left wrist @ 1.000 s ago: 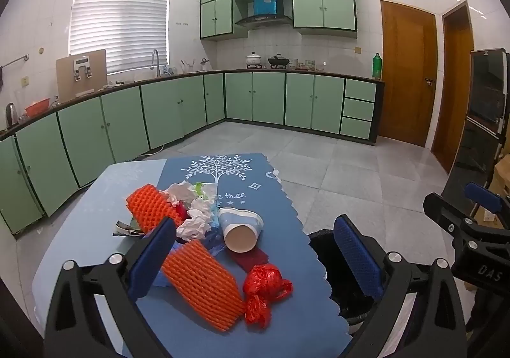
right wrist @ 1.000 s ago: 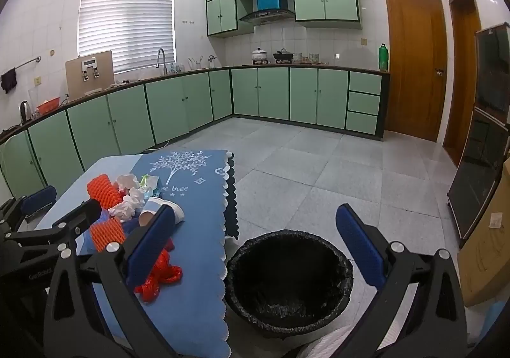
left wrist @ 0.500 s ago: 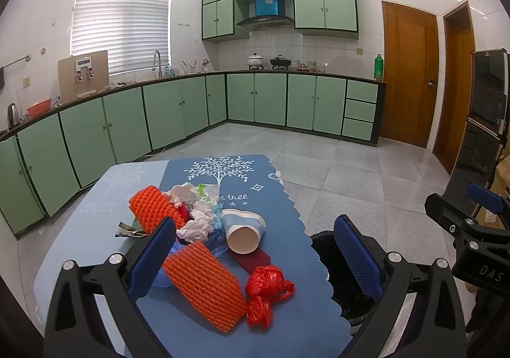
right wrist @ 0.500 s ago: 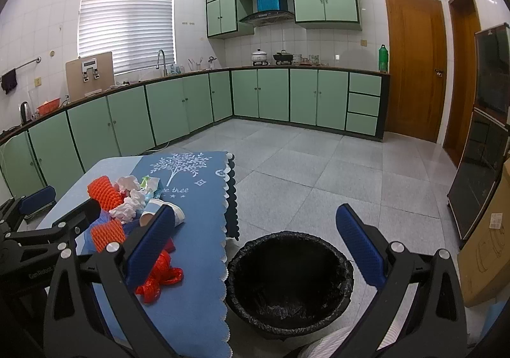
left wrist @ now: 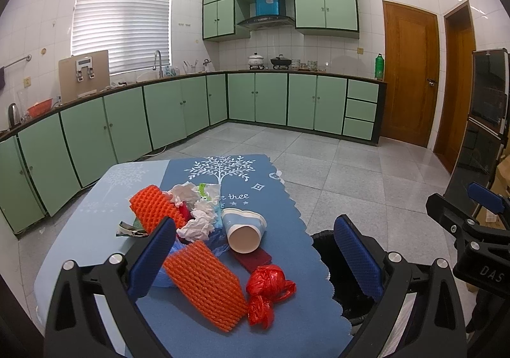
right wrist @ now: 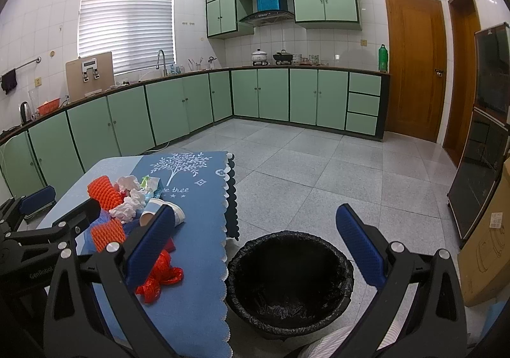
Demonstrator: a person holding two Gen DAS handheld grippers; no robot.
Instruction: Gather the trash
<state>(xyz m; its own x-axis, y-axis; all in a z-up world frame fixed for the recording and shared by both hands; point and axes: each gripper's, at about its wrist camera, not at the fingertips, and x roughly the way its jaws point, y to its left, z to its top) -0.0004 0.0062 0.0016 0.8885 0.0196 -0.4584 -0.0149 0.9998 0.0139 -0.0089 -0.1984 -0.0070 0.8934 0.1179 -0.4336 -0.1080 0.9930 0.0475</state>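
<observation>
Both grippers, left [left wrist: 255, 249] and right [right wrist: 255, 240], gape empty; tablecloth [right wrist: 194, 214] reads "tree"

It was a home kitchen — green cabinets [left wrist: 178, 115] ran along tiled walls, with a sink tap [left wrist: 157, 62] under the upper-left window blind [left wrist: 121, 15], and pots [left wrist: 280, 61] beneath a range hood [left wrist: 267, 20].

The right gripper [right wrist: 255, 249] hangs with its blue-padded jaws spread wide and nothing between them, above a black-lined trash bin [right wrist: 290, 278] on the floor just beside the table's [right wrist: 105, 170] right edge. On the blue cloth [right wrist: 197, 230], trash is heaped toward the left edge: orange foam nets [right wrist: 103, 189], crumpled tissue [right wrist: 129, 206], a tipped paper cup [right wrist: 159, 209], and a red bag [right wrist: 159, 278] nearest the front.
</observation>
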